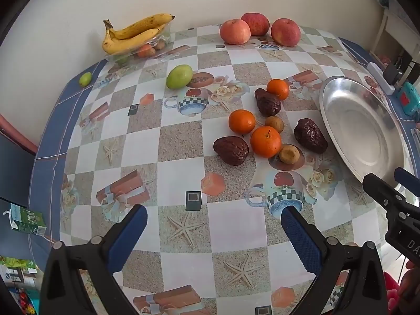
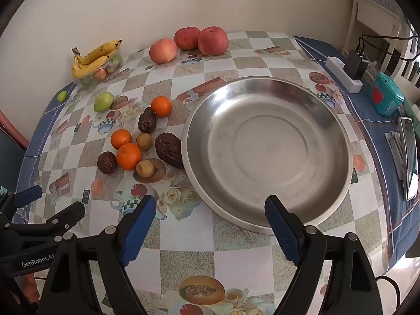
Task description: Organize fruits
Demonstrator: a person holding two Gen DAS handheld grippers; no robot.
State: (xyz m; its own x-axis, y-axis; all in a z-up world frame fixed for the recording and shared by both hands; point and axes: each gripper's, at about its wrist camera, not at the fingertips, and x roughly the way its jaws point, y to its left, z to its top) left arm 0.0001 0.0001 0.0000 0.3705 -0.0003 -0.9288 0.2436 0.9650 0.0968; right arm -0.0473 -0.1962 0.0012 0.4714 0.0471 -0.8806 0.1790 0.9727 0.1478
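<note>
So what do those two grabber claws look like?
Both look alike. The left gripper and right gripper each have two black plastic arms with silver round bolts, ending in blue textured finger pads. White lettering on the left one's black body reads "GenRobot.AI" in the right wrist view. No cables or sleeves show on the grippers.

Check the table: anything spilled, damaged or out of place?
Nothing spilled or damaged. The oranges, wrinkled dark fruits and small brown fruits lie loose beside the empty steel bowl. One small green fruit sits apart near the table's blue edge.
</note>
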